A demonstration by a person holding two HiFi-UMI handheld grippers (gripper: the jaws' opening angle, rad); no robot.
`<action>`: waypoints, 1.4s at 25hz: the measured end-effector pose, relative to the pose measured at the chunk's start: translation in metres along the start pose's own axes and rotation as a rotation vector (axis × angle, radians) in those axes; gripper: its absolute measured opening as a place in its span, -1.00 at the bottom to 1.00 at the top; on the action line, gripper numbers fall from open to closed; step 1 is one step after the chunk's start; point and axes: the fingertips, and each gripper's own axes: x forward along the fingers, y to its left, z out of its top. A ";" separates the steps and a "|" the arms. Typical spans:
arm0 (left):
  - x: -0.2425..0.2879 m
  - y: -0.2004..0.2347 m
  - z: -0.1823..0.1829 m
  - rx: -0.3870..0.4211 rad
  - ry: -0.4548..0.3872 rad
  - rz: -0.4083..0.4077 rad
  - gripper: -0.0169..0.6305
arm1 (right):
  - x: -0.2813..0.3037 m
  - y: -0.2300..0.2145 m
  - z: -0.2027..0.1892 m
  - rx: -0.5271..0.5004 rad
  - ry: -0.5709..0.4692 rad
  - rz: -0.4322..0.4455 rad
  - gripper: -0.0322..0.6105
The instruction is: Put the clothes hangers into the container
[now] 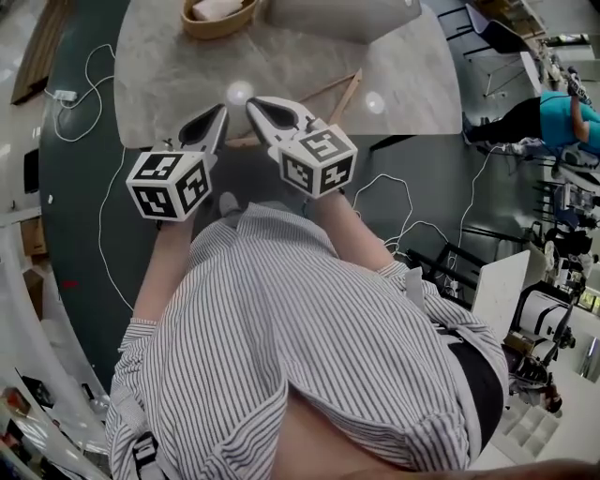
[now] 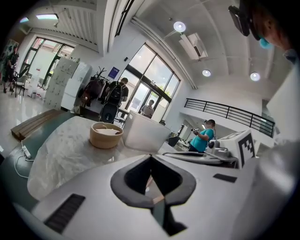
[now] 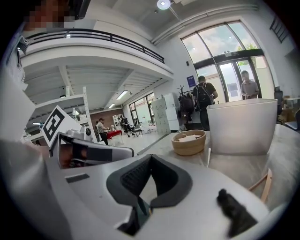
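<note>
Grey stone tabletop (image 1: 159, 75) lies open at the frame's upper left. Along the top edge, a round tan bowl (image 1: 201, 28) and a white rectangular container (image 1: 342, 17) block the way.

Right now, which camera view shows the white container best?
The right gripper view: the white container stands large, rim and front wall whole. The left gripper view shows it smaller, beside a tan bowl. The head view crops it at the top edge.

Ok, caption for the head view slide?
Left claw and right claw, both shut, empty, at the table edge near a wooden hanger.
</note>
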 end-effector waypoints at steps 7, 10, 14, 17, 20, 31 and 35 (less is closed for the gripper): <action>0.008 0.004 -0.012 -0.009 0.045 -0.029 -0.91 | 0.001 -0.005 -0.010 0.006 0.021 -0.028 -0.86; 0.011 0.000 -0.015 -0.015 0.052 -0.034 -0.91 | -0.003 -0.010 -0.014 0.006 0.034 -0.036 -0.85; 0.018 -0.005 -0.016 -0.028 0.048 -0.024 -0.91 | -0.008 -0.016 -0.013 -0.011 0.043 -0.027 -0.85; 0.021 -0.007 -0.017 -0.034 0.052 -0.012 -0.91 | -0.009 -0.018 -0.015 -0.013 0.057 -0.003 -0.85; 0.021 -0.009 -0.019 -0.047 0.048 0.005 -0.91 | -0.009 -0.020 -0.019 -0.010 0.077 0.023 -0.85; 0.018 0.000 -0.048 -0.123 0.075 0.060 -0.91 | -0.012 -0.022 -0.046 -0.113 0.195 0.035 -0.85; 0.016 0.000 -0.060 -0.149 0.089 0.078 -0.91 | -0.012 -0.023 -0.055 -0.206 0.254 0.017 -0.85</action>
